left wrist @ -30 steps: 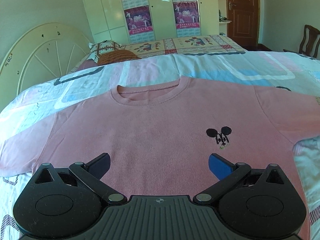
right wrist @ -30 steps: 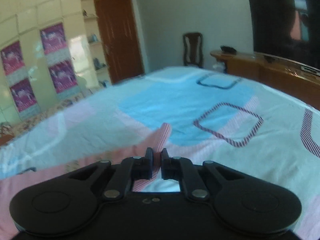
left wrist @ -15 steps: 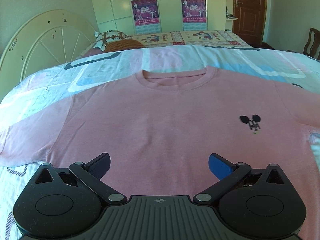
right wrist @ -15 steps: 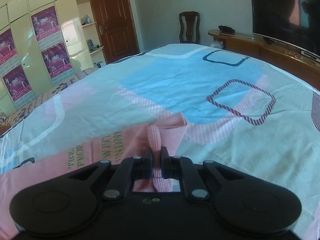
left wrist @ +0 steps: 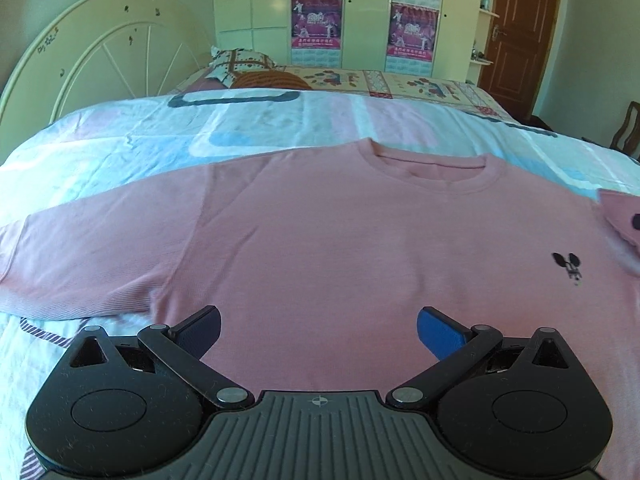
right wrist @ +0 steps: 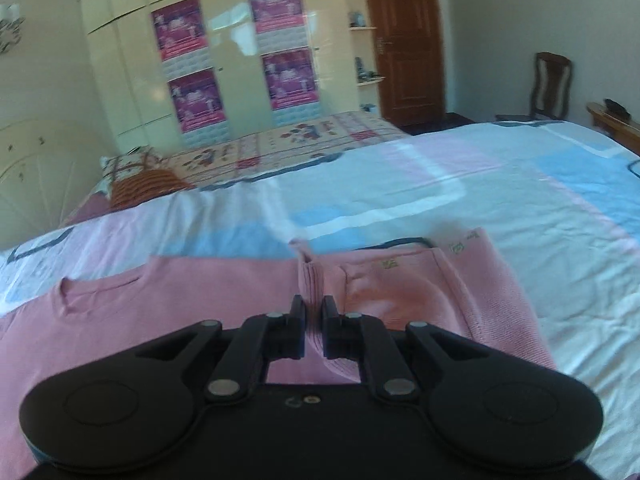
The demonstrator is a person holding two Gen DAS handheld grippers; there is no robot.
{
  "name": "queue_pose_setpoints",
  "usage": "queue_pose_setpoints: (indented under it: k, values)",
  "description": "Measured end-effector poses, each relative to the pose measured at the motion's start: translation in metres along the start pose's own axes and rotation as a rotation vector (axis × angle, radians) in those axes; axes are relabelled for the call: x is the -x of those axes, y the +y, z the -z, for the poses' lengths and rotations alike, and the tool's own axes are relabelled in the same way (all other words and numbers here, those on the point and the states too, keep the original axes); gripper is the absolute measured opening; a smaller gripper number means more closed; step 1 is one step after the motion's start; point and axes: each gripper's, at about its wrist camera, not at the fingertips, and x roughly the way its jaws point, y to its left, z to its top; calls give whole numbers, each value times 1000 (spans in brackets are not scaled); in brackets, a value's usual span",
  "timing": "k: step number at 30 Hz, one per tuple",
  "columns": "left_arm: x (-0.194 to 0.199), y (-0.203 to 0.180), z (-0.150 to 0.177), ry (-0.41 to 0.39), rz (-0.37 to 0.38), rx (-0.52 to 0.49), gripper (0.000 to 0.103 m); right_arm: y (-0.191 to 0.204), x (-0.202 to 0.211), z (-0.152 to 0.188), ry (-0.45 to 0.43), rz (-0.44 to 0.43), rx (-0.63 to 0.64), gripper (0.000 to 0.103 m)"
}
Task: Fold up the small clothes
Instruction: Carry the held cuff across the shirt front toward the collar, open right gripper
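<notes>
Pink knit made up the one garment in play, a small T-shirt spread front-up across the bed, its neckline toward the headboard and its body flat over the pale patterned cover. Measured from that T-shirt, everything else fell into place: the far sleeve on its left side lay out flat on the cover, while the right sleeve was raised off the bed and turned in toward the chest. The fold of that first sleeve appeared to be the step in hand. Over the lower hem, the left hand-held gripper hovered with its jaws spread wide and nothing between them. The right hand-held gripper was pinched narrowly on the sleeve's ribbed edge. Smallest of all, a dark mouse-head logo sat on the chest near the raised sleeve. The next move probably called for laying the sleeve smoothly across the chest before letting go, without dragging the body out of square.
</notes>
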Motion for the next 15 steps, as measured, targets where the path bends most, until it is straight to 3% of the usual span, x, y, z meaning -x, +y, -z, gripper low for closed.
queue_pose_setpoints:
  k: [7, 13, 15]
  values:
    - [-7, 39, -1, 13, -3, -4, 103, 131, -5, 34, 53, -118, 263, 8]
    - [-12, 54, -3, 3, -25, 22, 103, 192, 1, 59, 84, -224, 365, 9]
    - [-13, 51, -3, 5, -33, 16, 103, 203, -7, 68, 136, -239, 392, 27]
